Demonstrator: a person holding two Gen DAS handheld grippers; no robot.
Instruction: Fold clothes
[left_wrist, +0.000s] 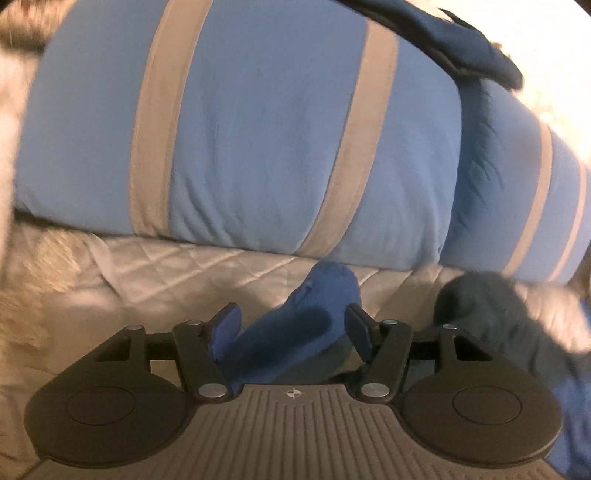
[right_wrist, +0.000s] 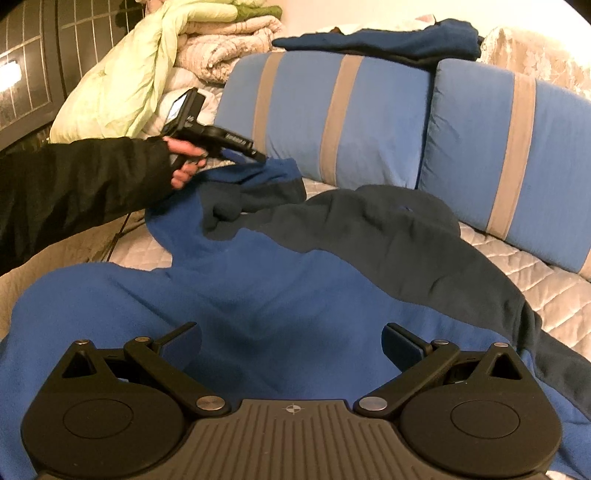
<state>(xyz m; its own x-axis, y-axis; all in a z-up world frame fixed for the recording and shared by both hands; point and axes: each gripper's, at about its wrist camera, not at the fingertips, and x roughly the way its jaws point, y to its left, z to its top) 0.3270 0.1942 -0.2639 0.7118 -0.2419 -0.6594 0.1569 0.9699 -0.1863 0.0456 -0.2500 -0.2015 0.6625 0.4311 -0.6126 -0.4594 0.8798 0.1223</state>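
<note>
Both grippers open over the fleece on the bed

We see the left gripper part open, blue fleece loose between; right gripper wide, empty. At 10 o'clock only its view shows our hand

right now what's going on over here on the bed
A person is folding a blue and dark fleece top spread on a quilted bed cover. The left gripper is open with a blue fold of the top lying between its fingers, not pinched. The right gripper hovers open over the blue body. Striped blue cushions stand behind.
</note>
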